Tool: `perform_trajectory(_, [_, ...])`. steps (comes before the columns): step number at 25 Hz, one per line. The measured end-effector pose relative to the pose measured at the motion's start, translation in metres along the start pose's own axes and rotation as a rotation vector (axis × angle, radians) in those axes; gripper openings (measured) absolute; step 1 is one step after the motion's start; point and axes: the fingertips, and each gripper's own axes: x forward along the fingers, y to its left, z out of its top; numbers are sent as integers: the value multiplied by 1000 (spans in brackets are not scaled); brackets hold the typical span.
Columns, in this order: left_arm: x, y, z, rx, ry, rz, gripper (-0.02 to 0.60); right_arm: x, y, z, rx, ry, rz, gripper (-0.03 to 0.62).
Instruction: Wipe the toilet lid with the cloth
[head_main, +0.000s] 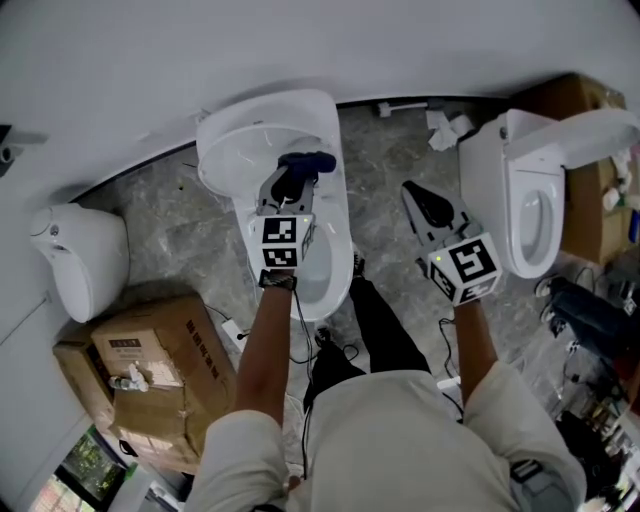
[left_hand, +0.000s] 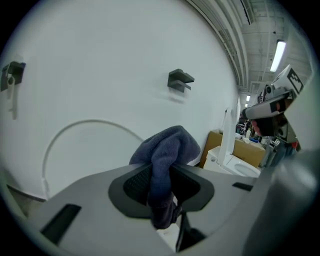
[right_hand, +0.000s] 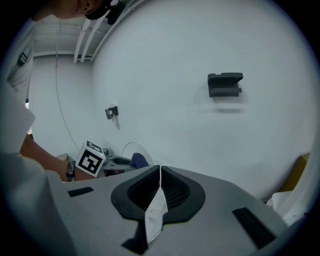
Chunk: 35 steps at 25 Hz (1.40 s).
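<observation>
The white toilet has its lid (head_main: 240, 150) raised against the wall, and the lid's curved edge (left_hand: 85, 124) shows in the left gripper view. My left gripper (head_main: 297, 172) hangs over the bowl (head_main: 330, 270), just in front of the lid. It is shut on a dark blue cloth (head_main: 308, 160) that bunches out past the jaws (left_hand: 167, 147). My right gripper (head_main: 428, 205) is held in the air to the right of the toilet. Its jaws are shut on a thin white paper scrap (right_hand: 156, 210). The left gripper's marker cube (right_hand: 91, 159) and the cloth (right_hand: 140, 160) show in the right gripper view.
A second toilet (head_main: 530, 200) stands open at the right, with cardboard boxes (head_main: 590, 200) behind it. A white tank (head_main: 85, 255) and taped boxes (head_main: 150, 370) sit at the left. Crumpled tissue (head_main: 445, 130) lies on the floor. A dark bracket (left_hand: 180, 81) is fixed to the wall.
</observation>
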Motion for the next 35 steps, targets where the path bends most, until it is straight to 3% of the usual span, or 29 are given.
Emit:
perform_trajectory(17, [-149,35,96,21,-167,119,98,16,68,77,-127,-51,89,31])
perform_trajectory(25, [-187,43,113,-15,-203,176,98,43,88,104,-256,-54,145,32])
perform_trajectory(35, [-224,61,106,-57,-176,302,100,109,106,108,-432,32,330,34])
